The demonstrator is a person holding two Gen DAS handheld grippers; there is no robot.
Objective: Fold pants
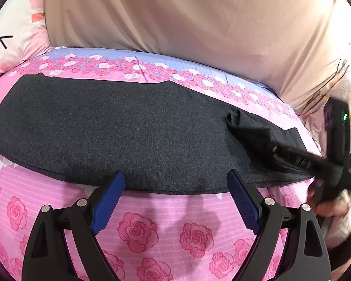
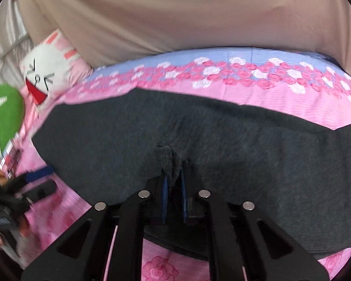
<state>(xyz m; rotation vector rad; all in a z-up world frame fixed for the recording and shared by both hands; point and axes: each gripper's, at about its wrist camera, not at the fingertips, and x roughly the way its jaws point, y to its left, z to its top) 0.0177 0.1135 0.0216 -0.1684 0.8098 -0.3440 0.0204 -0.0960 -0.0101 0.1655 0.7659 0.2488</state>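
Note:
Dark grey pants [image 1: 119, 128] lie flat in a long band across a pink rose-print bed sheet [image 1: 163, 229]. My left gripper [image 1: 176, 188] is open at their near edge, blue pads apart and nothing between them. At the right end, my right gripper [image 1: 275, 149] holds a lifted fold of the cloth, with a hand [image 1: 327, 208] behind it. In the right wrist view the right gripper [image 2: 174, 175] is shut on a bunched tuft of the pants [image 2: 245, 152]. The left gripper [image 2: 38, 180] shows blurred at the far left.
A cartoon-face pillow [image 1: 9, 35] [image 2: 49, 70] sits at the back left of the bed. Beige fabric [image 1: 187, 16] hangs along the far side. A green object [image 2: 4, 110] is at the left edge of the right wrist view. A lilac band of the sheet [image 2: 245, 56] runs behind the pants.

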